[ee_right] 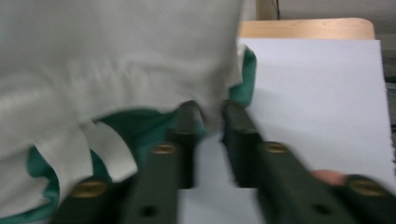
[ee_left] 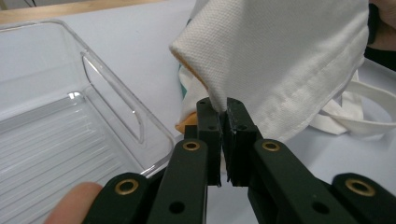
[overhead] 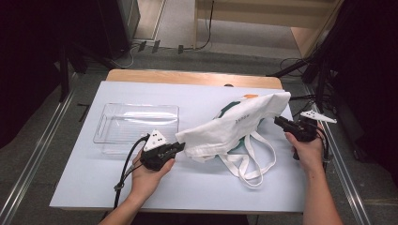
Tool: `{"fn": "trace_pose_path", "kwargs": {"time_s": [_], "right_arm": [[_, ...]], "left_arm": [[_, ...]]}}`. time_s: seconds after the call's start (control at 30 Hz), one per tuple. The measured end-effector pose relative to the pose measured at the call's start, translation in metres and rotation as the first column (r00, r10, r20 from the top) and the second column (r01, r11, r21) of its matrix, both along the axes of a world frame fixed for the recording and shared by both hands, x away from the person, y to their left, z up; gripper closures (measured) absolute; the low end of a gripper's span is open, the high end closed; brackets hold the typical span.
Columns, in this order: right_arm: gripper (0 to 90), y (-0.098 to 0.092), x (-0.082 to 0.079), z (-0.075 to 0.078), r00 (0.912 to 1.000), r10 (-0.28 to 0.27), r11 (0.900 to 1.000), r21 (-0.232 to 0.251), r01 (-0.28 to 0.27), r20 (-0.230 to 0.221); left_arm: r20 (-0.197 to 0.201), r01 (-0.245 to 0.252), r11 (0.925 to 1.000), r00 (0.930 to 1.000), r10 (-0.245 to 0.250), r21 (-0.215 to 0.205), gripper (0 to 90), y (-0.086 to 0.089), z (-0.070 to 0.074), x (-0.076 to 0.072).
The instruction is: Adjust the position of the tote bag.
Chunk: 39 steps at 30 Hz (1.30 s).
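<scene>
Cloth of a white tote bag (overhead: 234,125) hung stretched between the two tools above the bench (overhead: 197,183). The left hand-held gripper (overhead: 180,147) was clamped on one corner, beside a clear plastic tray (overhead: 136,126). The right hand-held gripper (overhead: 278,121) pinched the opposite corner, its jaws closed on the fabric. The bag's straps (overhead: 248,164) trailed on the bench.

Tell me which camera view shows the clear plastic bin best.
The high view: the clear plastic bin shows whole there, lying on the table left of the white tote bag. The left gripper view shows one corner, a handle slot and the ribbed floor up close.
</scene>
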State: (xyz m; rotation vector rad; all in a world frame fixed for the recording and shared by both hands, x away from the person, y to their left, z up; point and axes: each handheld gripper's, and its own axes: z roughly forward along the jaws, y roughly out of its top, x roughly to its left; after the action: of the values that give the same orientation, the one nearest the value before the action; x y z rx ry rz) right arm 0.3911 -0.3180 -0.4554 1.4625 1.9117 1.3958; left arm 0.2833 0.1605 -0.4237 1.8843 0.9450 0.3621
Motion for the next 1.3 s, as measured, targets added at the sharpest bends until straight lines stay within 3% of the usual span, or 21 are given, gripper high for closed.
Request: {"fn": "trace_pose_path", "kwargs": {"time_s": [0.1, 0.17, 0.23, 0.27, 0.3, 0.33, 0.37, 0.4, 0.43, 0.57, 0.6, 0.8, 0.97, 1.03, 1.17, 1.3], "right_arm": [[90.0, 0.0, -0.007, 0.001, 0.9997, 0.021, 1.0, 0.018, -0.021, 0.009], [90.0, 0.007, -0.015, 0.002, 0.9991, 0.029, 0.999, -0.027, -0.028, 0.031], [90.0, 0.011, -0.023, 0.004, 0.9981, 0.001, 0.998, -0.063, 0.003, 0.061], [86.6, 0.011, -0.026, 0.005, 0.9962, -0.028, 0.998, -0.053, 0.032, 0.083], [56.9, 0.007, -0.028, 0.008, 0.9924, -0.067, 0.998, 0.012, 0.066, 0.104], [56.9, 0.007, -0.028, 0.008, 0.9924, -0.067, 0.998, 0.012, 0.066, 0.104], [46.7, 0.002, -0.028, 0.009, 0.9918, -0.069, 0.997, 0.04, 0.065, 0.107], [46.7, 0.002, -0.028, 0.009, 0.9918, -0.069, 0.997, 0.04, 0.065, 0.107], [41.0, 0.002, -0.027, 0.008, 0.9917, -0.062, 0.998, 0.015, 0.061, 0.113], [40.7, 0.001, -0.024, 0.006, 0.9931, -0.051, 0.998, 0.036, 0.048, 0.105], [40.7, -0.003, -0.021, 0.005, 0.9941, -0.058, 0.995, 0.085, 0.05, 0.092], [40.8, -0.007, -0.015, 0.002, 0.9932, -0.091, 0.984, 0.157, 0.078, 0.072], [42.9, -0.008, -0.011, 0.003, 0.9954, -0.062, 0.979, 0.197, 0.047, 0.073], [44.4, -0.009, -0.008, 0.004, 0.9975, -0.032, 0.972, 0.233, 0.017, 0.063], [45.1, -0.01, -0.006, 0.002, 0.9984, -0.018, 0.967, 0.254, 0.004, 0.054], [54.0, -0.006, -0.008, 0.003, 0.9985, 0.014, 0.967, 0.254, -0.027, 0.052]], "left_arm": [[-0.002, -0.006, 1.0, 1.0, 0.006, 0.0, 88.5, 0.001, 0.0, 0.001], [0.002, -0.006, 1.0, 1.0, 0.006, 0.002, 88.5, 0.0, 0.0, 0.001], [0.003, -0.007, 1.0, 1.0, 0.007, 0.007, 88.4, -0.001, 0.001, 0.0], [0.005, -0.009, 0.9999, 0.9999, 0.009, 0.007, 88.5, -0.001, 0.001, 0.0], [0.005, -0.009, 0.9999, 0.9999, 0.009, 0.008, 88.4, -0.001, 0.001, 0.0], [0.005, -0.009, 0.9999, 0.9999, 0.009, 0.01, 88.4, -0.001, 0.001, 0.0], [0.005, -0.008, 0.9999, 1.0, 0.008, 0.012, 88.4, 0.0, 0.001, 0.0], [0.007, -0.008, 0.9999, 0.9999, 0.007, 0.014, 88.4, 0.0, 0.001, 0.001], [0.008, -0.007, 0.9998, 0.9999, 0.007, 0.018, 88.5, 0.0, 0.001, 0.001], [0.003, -0.002, 0.9997, 1.0, 0.002, 0.023, 88.5, 0.001, 0.0, 0.002], [0.001, 0.0, 0.9997, 1.0, 0.0, 0.023, 88.5, 0.002, 0.0, 0.002], [-0.005, 0.009, 0.9992, 1.0, -0.009, 0.039, 88.7, 0.004, -0.003, 0.0], [-0.011, 0.013, 0.9986, 0.9999, -0.012, 0.051, 88.7, 0.006, -0.004, -0.001], [-0.017, 0.017, 0.9986, 0.9997, -0.016, 0.051, 88.8, 0.007, -0.006, -0.002], [-0.025, 0.019, 0.9985, 0.9995, -0.018, 0.052, 88.8, 0.008, -0.007, -0.003], [-0.025, 0.022, 0.9981, 0.9995, -0.02, 0.058, 88.8, 0.009, -0.008, -0.004]]}}
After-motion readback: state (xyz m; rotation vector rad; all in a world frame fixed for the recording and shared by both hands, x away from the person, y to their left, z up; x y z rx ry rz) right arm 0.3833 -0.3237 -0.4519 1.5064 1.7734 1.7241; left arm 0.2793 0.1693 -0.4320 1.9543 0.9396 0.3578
